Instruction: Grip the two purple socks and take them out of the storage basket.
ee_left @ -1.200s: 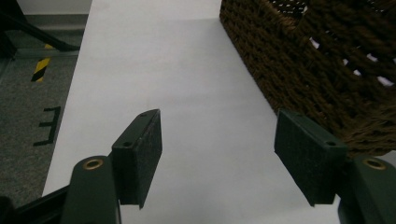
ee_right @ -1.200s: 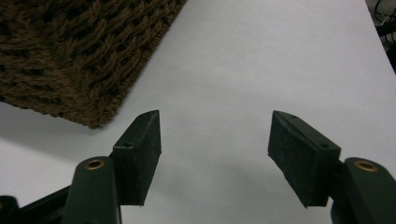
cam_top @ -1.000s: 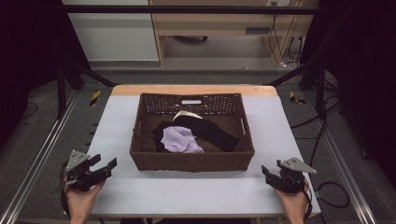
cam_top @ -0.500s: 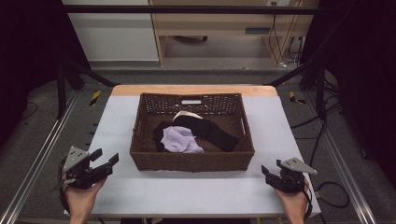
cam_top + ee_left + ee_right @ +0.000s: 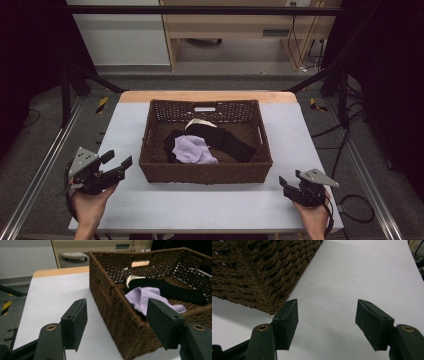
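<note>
High view, L to R: left gripper (image 5: 116,167) is hovering by the basket (image 5: 150,150), jaws apart, holding nothing. Lilac cloth (image 5: 192,150) is lying inside w/ a black cloth (image 5: 227,140), possibly overlapping. Right gripper (image 5: 290,186) is sitting near the table (image 5: 210,205) edge, jaws wide, empty. Risk: reaching in, a jaw is likely snagging the wicker rim and shoving the basket.

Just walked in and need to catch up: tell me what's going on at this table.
A person holds a gripper in each hand near the table's front edge. Both the left gripper and the right gripper are open and hold nothing. Between them sits a brown wicker basket containing a purple cloth, a black cloth and something cream-coloured. Nothing in the basket is being touched.
</note>
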Demonstrator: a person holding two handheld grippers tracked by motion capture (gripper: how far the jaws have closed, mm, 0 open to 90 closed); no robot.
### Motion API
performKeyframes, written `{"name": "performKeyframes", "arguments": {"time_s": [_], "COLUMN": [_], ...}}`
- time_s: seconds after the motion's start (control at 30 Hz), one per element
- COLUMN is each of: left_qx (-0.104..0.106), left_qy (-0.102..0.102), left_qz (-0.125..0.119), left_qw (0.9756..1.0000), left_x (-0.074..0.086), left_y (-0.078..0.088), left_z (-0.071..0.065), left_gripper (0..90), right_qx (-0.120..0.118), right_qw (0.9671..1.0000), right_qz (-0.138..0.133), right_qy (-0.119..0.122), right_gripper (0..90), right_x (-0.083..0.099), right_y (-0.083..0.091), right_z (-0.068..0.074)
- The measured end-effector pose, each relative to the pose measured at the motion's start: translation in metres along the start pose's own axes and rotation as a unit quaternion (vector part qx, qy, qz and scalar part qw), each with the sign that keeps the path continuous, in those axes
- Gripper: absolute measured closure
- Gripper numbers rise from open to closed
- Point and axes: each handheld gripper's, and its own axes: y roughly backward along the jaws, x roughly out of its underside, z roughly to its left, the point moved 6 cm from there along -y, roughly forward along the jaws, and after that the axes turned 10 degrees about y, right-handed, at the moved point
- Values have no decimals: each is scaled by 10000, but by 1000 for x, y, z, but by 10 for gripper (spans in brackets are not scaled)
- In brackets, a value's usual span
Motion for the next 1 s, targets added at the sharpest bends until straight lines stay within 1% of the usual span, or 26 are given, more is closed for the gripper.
{"name": "performKeyframes", "arguments": {"time_s": [0.03,0.07,0.13,0.17,0.2,0.23,0.3,0.33,0.4,0.43,0.47,0.5,0.53,0.67,0.77,0.83,0.87,1.0], "left_qx": [12,12,41,41,95,95,138,138,161,161,204,204,246,246,281,312,370,395], "left_qy": [-36,-36,-126,-126,-135,-135,-204,-204,-238,-238,-209,-209,-216,-289,-327,-328,-314,-284], "left_qz": [-7,-7,-62,-62,-93,-93,-129,-129,-171,-171,-172,-172,-175,-163,-217,-218,-204,-153], "left_qw": [10000,10000,9999,9999,9998,9998,9996,9996,9994,9994,9994,9994,9993,9991,9988,9987,9986,9987], "left_x": [-3,-3,-13,-13,-18,-18,-27,-27,-33,-33,-37,-37,-40,-45,-51,-53,-55,-59], "left_y": [-1,-1,-5,-5,-8,-8,-14,-14,-19,-19,-23,-23,-27,-33,-41,-43,-48,-58], "left_z": [-3,-3,-12,-12,-17,-17,-27,-27,-33,-33,-38,-38,-42,-47,-52,-54,-56,-61], "left_gripper": [326,325,325,325,326,326,326,324,325,325,325,325,325,327,334,352,358,362], "right_qx": [12,12,-10,-10,-29,-29,-44,-38,-31,-27,-29,-30,-30,-30,-47,-46,-43,-17], "right_qw": [10000,10000,10000,10000,10000,10000,10000,9999,9999,10000,10000,10000,10000,9999,9999,10000,10000,9999], "right_qz": [-12,-12,-34,-34,-39,-39,-19,-13,-30,-38,-51,-58,-64,-82,-63,-56,-63,-104], "right_qy": [39,39,55,55,54,54,86,97,98,78,61,54,63,74,62,58,43,40], "right_gripper": [354,354,357,357,356,356,353,352,352,352,352,352,352,353,353,353,353,353], "right_x": [0,0,-2,-2,-2,-2,-2,-2,-2,-2,-2,-2,-2,-3,-3,-3,-3,-3], "right_y": [0,0,0,0,0,0,-1,-1,0,0,0,1,1,1,0,0,0,1], "right_z": [0,0,2,2,2,2,3,3,3,3,2,2,2,1,1,1,1,0]}}
